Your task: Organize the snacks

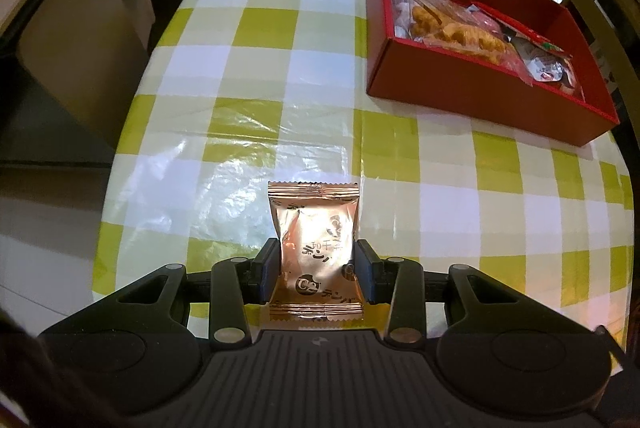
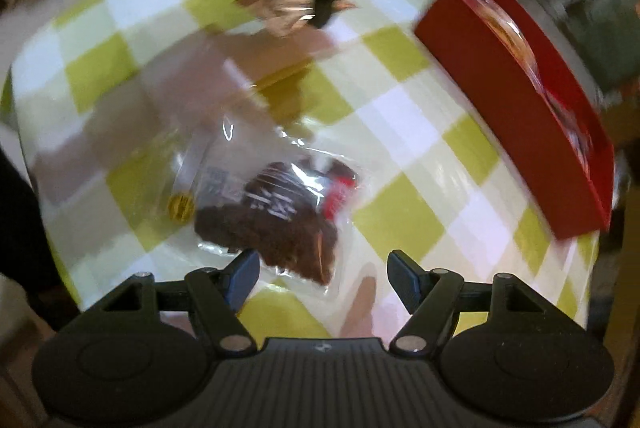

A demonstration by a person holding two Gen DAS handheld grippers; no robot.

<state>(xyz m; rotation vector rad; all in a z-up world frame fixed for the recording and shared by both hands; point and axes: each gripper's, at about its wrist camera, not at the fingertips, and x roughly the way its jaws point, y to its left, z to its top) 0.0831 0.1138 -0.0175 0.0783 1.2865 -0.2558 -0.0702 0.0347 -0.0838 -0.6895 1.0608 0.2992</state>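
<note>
While we scan the left wrist view first: left gripper (image 1: 316, 268) is clamped on a copper foil snack pkt (image 1: 314, 252), pads pressing both side edges, pkt upright w/ its long axis running straight out along the fingers. Pkt hangs over the green-check tablecloth (image 1: 256, 67). Red box (image 1: 472, 83) sits ahead and to the right in this view, well apart from the gripper, already holding several snack pkts in its near compartments; far compartment looks bare. We judge the held pkt goes there next, so the left hand needs to travel fwd-right. Right wrist view, blurry: right gripper (image 2: 322, 272) has its jaws apart, nothing pressed between them. Clear bag of dark snacks (image 2: 272, 211) lies flat on the cloth just ahead of the fingertips, a bit left of centre, near corner reaching in between the open jaws; its long axis runs diagonally, upper-left to lower-right. Red box (image 2: 516, 111) is off to the right here, apart from the bag. Right hand is clearly the nearer one for that bag; we'd guess a short drop fwd plus some wrist roll to square the jaws across the bag's narrow side. Left gripper w/ foil pkt shows dimly at top.
</note>
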